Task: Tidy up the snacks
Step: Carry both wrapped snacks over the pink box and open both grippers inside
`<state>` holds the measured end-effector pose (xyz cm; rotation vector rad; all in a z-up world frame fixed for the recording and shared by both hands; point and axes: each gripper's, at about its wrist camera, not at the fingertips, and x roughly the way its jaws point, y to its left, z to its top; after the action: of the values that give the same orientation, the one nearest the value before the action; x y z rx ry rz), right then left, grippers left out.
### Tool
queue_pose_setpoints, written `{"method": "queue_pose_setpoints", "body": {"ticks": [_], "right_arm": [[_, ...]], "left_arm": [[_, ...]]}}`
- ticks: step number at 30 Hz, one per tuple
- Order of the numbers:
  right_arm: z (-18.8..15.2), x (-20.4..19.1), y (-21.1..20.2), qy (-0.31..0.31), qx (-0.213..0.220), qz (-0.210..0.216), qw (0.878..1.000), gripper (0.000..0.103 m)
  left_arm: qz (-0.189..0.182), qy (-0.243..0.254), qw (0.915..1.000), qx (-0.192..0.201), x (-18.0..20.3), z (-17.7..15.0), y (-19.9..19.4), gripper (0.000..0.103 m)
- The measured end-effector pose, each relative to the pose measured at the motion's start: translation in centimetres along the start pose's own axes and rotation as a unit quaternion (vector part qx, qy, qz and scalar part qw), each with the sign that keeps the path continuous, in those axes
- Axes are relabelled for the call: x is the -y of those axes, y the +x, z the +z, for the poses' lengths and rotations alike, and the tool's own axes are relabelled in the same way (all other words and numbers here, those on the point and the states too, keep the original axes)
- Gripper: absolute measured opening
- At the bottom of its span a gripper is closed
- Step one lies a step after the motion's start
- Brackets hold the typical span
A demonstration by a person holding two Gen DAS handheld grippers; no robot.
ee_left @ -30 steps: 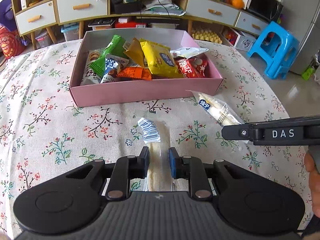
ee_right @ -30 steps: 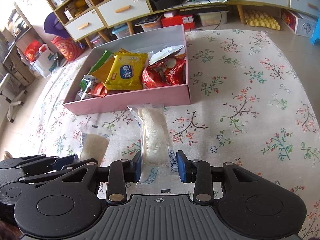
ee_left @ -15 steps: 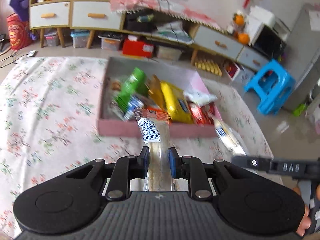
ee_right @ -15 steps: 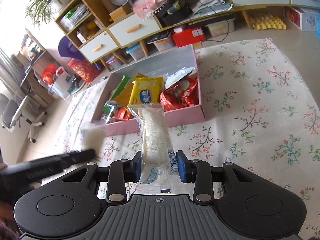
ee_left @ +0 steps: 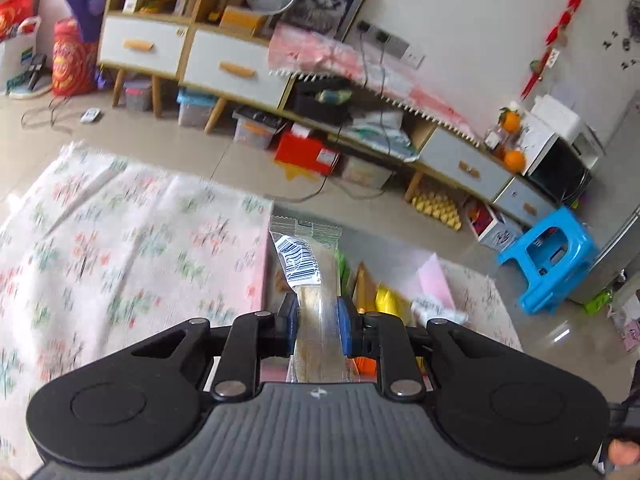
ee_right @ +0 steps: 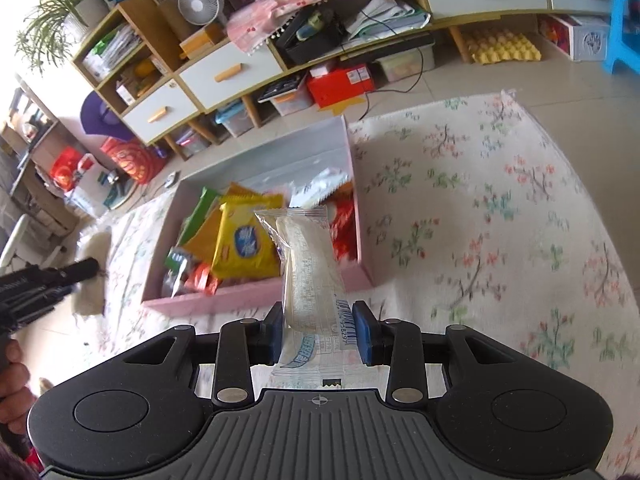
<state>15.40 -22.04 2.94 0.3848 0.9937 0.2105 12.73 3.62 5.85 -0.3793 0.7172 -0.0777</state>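
My left gripper (ee_left: 318, 326) is shut on a clear-wrapped bread stick (ee_left: 308, 268) with a barcode, held up in the air over the near left corner of the pink box (ee_left: 438, 280). My right gripper (ee_right: 320, 334) is shut on a second clear-wrapped white bread stick (ee_right: 306, 268), raised above the box's near wall (ee_right: 256, 298). The box holds several snack packets, a yellow one (ee_right: 244, 244) among them. In the right wrist view the left gripper (ee_right: 86, 270) shows at the far left edge with its packet blurred.
A floral cloth (ee_right: 500, 208) covers the table around the box. Beyond the table stand a long sideboard with drawers (ee_left: 224, 68), storage bins on the floor, a red box (ee_right: 340, 84) and a blue plastic stool (ee_left: 548, 260). A hand (ee_right: 12, 392) shows at the lower left.
Both grippers have lifted their bread sticks off the cloth. The left one rose and swung left and forward over the box; the right one rose a little toward the box's near wall.
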Motion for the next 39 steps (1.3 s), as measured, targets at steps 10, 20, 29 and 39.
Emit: {"method": "queue_pose_setpoints", "body": {"ticks": [10,20,29,39], "right_arm": [[3.9,-0.3,3.4,0.030,0.022,0.013,0.999,0.034],[4.5,-2.2,5.9,0.029,0.038,0.029,0.998,0.037],[3.8,-2.1,5.6,0.033,0.042,0.035,0.998,0.041],[3.8,-1.9,3.0,0.059,0.044,0.041,0.996,0.041]], "left_arm": [[0.004,0.045,0.9987,-0.021,-0.1,0.3,5.1,0.019],[0.016,0.056,0.9979,-0.027,-0.6,0.2,6.5,0.029],[-0.009,0.022,0.9995,-0.020,-1.7,0.8,4.9,0.034],[-0.028,-0.006,0.9996,-0.008,-1.9,0.9,2.8,0.037]]}}
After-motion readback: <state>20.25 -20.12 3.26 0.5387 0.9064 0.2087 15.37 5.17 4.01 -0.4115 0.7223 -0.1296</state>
